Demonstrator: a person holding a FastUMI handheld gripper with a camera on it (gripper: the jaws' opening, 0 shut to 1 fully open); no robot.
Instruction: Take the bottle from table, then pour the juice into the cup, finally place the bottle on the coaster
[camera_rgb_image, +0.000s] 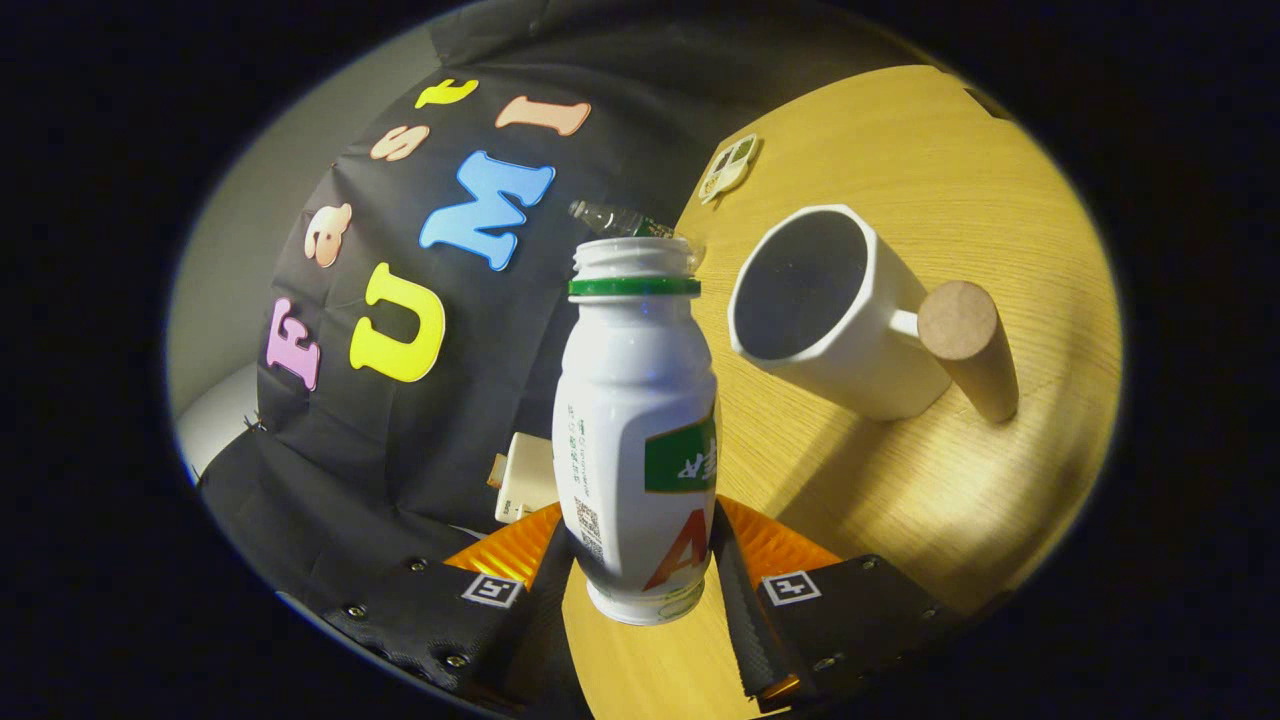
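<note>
My gripper (640, 545) is shut on a white juice bottle (640, 430) with a green neck ring and an uncapped mouth, both fingers (552, 575) pressing on its lower body. The wooden table (960, 200) appears steeply slanted behind the bottle, so the bottle is tipped relative to it. Just beyond and to the right of the bottle's mouth stands a white cup (830, 310) with a round wooden handle (968, 345); its dark inside faces me. I cannot tell if any juice is flowing. A small flat pale piece with green patches (728, 168), perhaps the coaster, lies farther back on the table.
A clear plastic bottle (612, 218) lies at the table's far edge, behind the juice bottle's mouth. A small white box (526, 478) sits left of the bottle near the black cloth wall (400, 440). Bare wood stretches to the right of the cup.
</note>
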